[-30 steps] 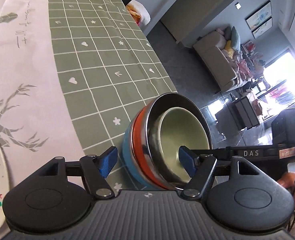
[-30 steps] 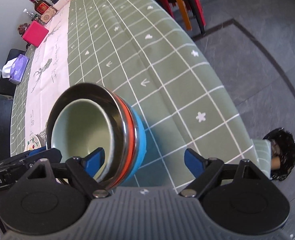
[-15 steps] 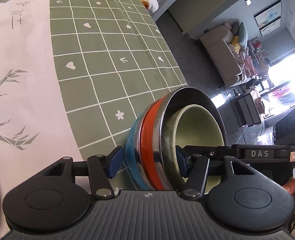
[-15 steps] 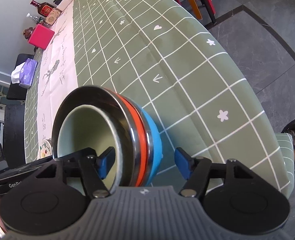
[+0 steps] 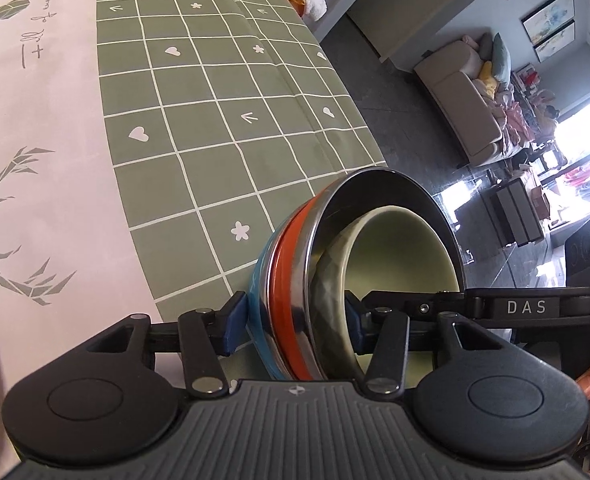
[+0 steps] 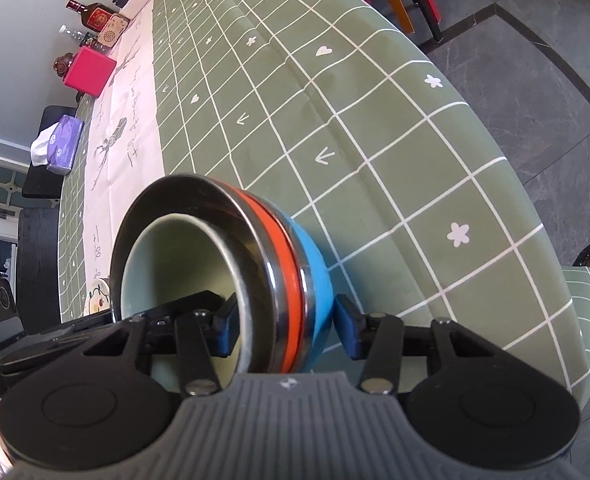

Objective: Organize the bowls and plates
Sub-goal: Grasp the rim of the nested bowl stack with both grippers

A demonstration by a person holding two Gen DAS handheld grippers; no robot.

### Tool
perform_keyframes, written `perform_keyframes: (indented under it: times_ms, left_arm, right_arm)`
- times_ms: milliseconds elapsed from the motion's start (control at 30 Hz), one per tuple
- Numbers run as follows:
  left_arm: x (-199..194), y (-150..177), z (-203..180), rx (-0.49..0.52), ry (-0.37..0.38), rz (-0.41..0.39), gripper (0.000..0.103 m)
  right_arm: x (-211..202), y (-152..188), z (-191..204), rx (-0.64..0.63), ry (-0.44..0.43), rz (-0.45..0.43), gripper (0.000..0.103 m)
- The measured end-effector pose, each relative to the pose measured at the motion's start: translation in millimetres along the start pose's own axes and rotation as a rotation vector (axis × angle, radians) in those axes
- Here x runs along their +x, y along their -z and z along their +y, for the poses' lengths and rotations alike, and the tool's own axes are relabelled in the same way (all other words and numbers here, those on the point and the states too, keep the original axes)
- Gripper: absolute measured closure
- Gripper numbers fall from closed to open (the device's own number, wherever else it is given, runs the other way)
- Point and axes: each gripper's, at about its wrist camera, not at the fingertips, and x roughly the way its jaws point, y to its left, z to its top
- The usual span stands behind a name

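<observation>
Moved: both tongs' jaws narrowed since earlier, now closing.
Bowl stack (image 5: 327,280): between left tongs (image 5: 293,320) and right tongs (image 6: 287,330), rim pinched.
Pose: both angled downward.

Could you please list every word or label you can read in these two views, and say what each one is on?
"DAS": white letters on the right gripper's black arm.
Cursive script on the tablecloth's pale runner: too distorted to read.
Bottle label: too small to read.
Tissue pack print: blurred.

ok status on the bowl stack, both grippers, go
Left gripper and right gripper both closing across the rim of the nested bowl stack, one finger inside, one outside. Stack sits on the green checked tablecloth. Nothing in the way.
</observation>
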Motion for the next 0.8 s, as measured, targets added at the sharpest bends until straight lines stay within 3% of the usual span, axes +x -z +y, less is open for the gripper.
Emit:
perform_keyframes:
  times_ms: [500, 800]
  left_arm:
    - [-7.4, -3.3, 0.6, -0.025, -0.021, -0.004, 0.048]
    - [-43.0, -3.3, 9.8, -0.041, -0.034, -0.042, 0.048]
  right_arm:
    - [-5.1, 3.7, -4.2, 0.032, -0.023, -0.021, 0.061]
    - [-11.0, 4.5, 30.0, -0.022, -0.039, -0.026, 0.061]
